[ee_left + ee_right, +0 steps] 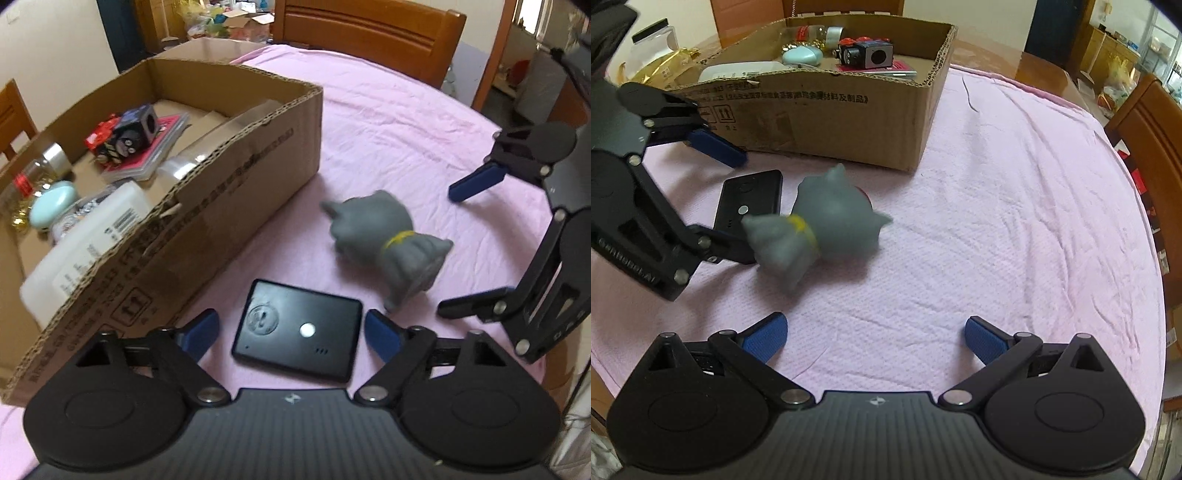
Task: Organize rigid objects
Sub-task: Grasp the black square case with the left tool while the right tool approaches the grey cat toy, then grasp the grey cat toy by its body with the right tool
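Observation:
A flat black device (299,332) (750,199) lies on the pink cloth, close beside the cardboard box (221,206) (831,122). My left gripper (291,328) (740,199) straddles the device, with a blue pad on either side. A small gap shows at each pad, so it is open. A grey rubber animal figure with a yellow collar (388,240) (827,225) lies on its side just past the device. My right gripper (873,328) (450,251) is open and empty, a short way in front of the figure.
The box holds a white bottle (85,243), a mint-green case (801,55), a black cube (877,53), a red toy and a pink packet. Wooden chairs (369,33) (1148,136) stand around the table. A gold bag and a jar (653,37) sit beyond the box.

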A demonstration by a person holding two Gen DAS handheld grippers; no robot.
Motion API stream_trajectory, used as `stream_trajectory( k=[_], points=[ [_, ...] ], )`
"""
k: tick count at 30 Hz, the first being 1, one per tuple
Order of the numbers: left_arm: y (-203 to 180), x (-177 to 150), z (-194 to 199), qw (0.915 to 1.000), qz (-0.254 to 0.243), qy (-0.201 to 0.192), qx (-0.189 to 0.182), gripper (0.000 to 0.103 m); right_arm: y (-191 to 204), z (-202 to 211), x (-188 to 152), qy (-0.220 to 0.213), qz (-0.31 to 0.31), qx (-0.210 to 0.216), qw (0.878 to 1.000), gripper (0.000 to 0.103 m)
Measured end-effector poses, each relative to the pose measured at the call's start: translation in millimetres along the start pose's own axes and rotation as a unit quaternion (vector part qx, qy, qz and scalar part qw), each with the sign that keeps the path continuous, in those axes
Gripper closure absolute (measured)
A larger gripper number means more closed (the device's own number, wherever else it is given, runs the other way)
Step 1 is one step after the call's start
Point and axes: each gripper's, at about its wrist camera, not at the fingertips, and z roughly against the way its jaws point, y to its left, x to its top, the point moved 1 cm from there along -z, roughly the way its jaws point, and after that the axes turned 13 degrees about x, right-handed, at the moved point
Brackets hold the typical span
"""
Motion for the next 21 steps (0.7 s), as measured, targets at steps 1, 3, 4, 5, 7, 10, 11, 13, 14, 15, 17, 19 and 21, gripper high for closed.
stream_trajectory(
  k=[1, 3, 4, 5, 7, 10, 11, 13, 14, 15, 17, 19, 21],
  points=[
    [0.7, 2.3, -2.0, 1.0000, 0.003, 0.000, -0.008, 0.024, 0.0, 0.0, -0.5, -0.003, 0.001, 0.000, 1.000, 0.000],
    [1.8, 3.6, -2.9, 0.9999, 0.008, -0.001, -0.014, 0.031, 0.5, 0.5, -2.0, -0.007, 0.001, -0.001, 1.000, 0.000],
    [1.2, 3.7, -2.2, 0.9998, 0.007, -0.002, -0.016, 0.031, 0.8, 0.7, -2.4, -0.008, 0.001, -0.001, 1.000, 0.000],
    [0.8, 3.3, -0.6, 0.9998, 0.007, -0.004, -0.016, 0.031, 0.8, 0.7, -2.3, -0.009, 0.001, -0.001, 1.000, 0.000],
    [0.8, 1.4, 1.7, 0.9998, 0.016, -0.001, -0.010, 0.031, 0.8, 0.6, -2.1, -0.009, 0.001, -0.001, 1.000, 0.000],
    [3.3, -4.5, 4.5, 0.9989, 0.045, 0.007, 0.007, 0.031, 1.1, 0.4, -2.2, -0.008, 0.001, -0.001, 1.000, 0.000],
    [5.2, -6.9, 5.4, 0.9980, 0.060, 0.011, 0.015, 0.031, 1.0, 0.3, -2.1, -0.008, 0.002, -0.001, 1.000, 0.000],
    [10.7, -14.6, 8.2, 0.9946, 0.096, 0.022, 0.035, 0.031, 1.0, 0.3, -2.1, -0.008, 0.001, -0.001, 1.000, 0.000],
    [14.0, -18.7, 10.2, 0.9920, 0.115, 0.028, 0.046, 0.031, 1.0, 0.3, -2.1, -0.008, 0.001, -0.001, 1.000, 0.000],
    [18.3, -23.9, 12.4, 0.9880, 0.139, 0.036, 0.057, 0.031, 1.0, 0.2, -2.1, -0.008, 0.002, -0.001, 1.000, 0.000],
    [26.4, -33.3, 16.7, 0.9790, 0.182, 0.050, 0.077, 0.031, 1.0, 0.2, -2.2, -0.008, 0.002, -0.001, 1.000, 0.000],
    [32.8, -42.2, 20.1, 0.9679, 0.219, 0.068, 0.103, 0.031, 1.6, 0.9, -3.5, -0.011, 0.003, -0.001, 1.000, 0.000],
    [37.0, -49.1, 23.3, 0.9637, 0.233, 0.072, 0.109, 0.031, 1.7, 1.3, -4.9, -0.017, 0.007, 0.000, 1.000, 0.000]
  ],
)
